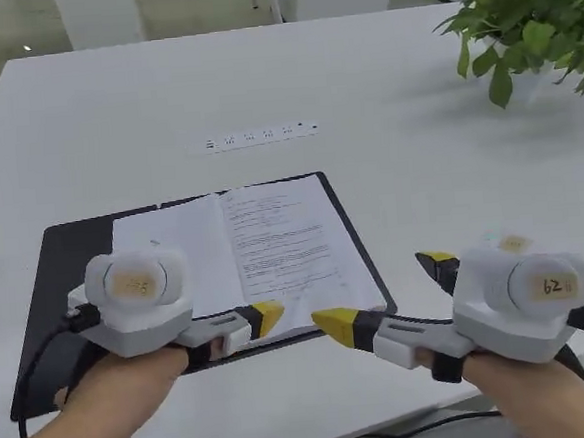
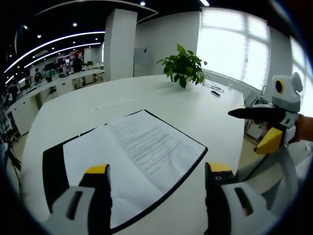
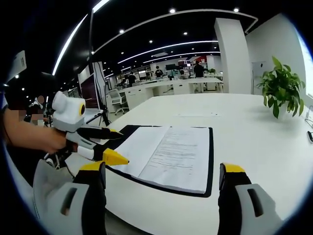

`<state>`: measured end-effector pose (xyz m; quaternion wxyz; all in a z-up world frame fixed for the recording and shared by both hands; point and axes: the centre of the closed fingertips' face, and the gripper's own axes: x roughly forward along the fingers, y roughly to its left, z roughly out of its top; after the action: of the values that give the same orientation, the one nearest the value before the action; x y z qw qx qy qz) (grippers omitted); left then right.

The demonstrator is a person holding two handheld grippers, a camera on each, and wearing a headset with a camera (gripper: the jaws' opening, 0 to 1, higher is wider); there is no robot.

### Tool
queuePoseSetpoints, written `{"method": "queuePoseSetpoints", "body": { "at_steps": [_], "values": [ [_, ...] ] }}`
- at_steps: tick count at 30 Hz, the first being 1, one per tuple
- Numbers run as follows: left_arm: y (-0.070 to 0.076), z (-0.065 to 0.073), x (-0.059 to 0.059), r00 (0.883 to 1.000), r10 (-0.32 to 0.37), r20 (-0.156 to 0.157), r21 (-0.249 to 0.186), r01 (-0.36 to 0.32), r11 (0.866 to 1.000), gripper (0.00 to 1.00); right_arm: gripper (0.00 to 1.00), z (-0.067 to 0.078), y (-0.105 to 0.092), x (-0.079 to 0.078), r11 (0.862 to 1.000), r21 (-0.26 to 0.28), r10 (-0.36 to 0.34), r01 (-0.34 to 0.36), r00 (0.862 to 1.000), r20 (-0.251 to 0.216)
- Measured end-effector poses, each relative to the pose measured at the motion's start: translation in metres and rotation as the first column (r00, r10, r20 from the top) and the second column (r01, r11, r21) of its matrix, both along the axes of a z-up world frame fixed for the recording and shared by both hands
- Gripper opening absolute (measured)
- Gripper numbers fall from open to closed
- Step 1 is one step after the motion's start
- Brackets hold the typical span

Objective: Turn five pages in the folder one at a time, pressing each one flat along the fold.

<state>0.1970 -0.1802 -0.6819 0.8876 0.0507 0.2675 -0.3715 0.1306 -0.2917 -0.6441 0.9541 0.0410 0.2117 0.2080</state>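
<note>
Jaws of the left gripper (image 1: 249, 327) are standing wide apart and gripping nothing. In the head view its yellow tip is hovering over the near edge of the folder (image 1: 65, 265); whether it is touching the paper cannot be told. In the left gripper view (image 2: 159, 169) one jaw is rising in front of the left page and the other beyond the folder's near right corner.

The black folder is lying open and flat on the white table (image 1: 114, 111), near the person's edge. Its left page (image 1: 174, 252) is showing white and nearly blank, and its right page (image 1: 283, 240) is carrying printed text. A power strip (image 1: 261, 136) is sitting on the table beyond the folder, well apart from it.

To the right, the right gripper (image 1: 385, 291) is hovering just off the folder's near right corner, apart from it. Its jaws are also spread wide with nothing between them, as the right gripper view (image 3: 162, 167) is showing.

A potted plant (image 1: 518, 13) is standing at the table's far right.
</note>
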Motion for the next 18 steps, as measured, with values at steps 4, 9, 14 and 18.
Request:
{"method": "queuePoseSetpoints", "body": {
  "at_steps": [4,9,14,18],
  "values": [
    [-0.016,-0.005,0.007,1.000,-0.021,-0.007,-0.004,0.021,1.000,0.78,0.96,0.003,-0.001,-0.001,1.000,0.005,-0.004,0.004,1.000,0.002],
    [-0.034,-0.017,0.012,0.999,-0.035,-0.038,-0.010,0.035,0.999,0.77,0.96,0.005,-0.002,-0.003,1.000,0.002,-0.008,0.008,1.000,0.006],
    [-0.046,-0.028,0.013,0.998,-0.053,-0.044,0.001,0.054,0.999,0.75,0.95,0.005,-0.002,-0.005,1.000,0.005,-0.009,0.009,1.000,0.007],
    [-0.056,-0.038,0.014,0.997,-0.051,-0.063,-0.008,0.050,0.999,0.72,0.95,0.004,-0.003,-0.006,1.000,0.005,-0.012,0.012,1.000,0.003]
  ]
}}
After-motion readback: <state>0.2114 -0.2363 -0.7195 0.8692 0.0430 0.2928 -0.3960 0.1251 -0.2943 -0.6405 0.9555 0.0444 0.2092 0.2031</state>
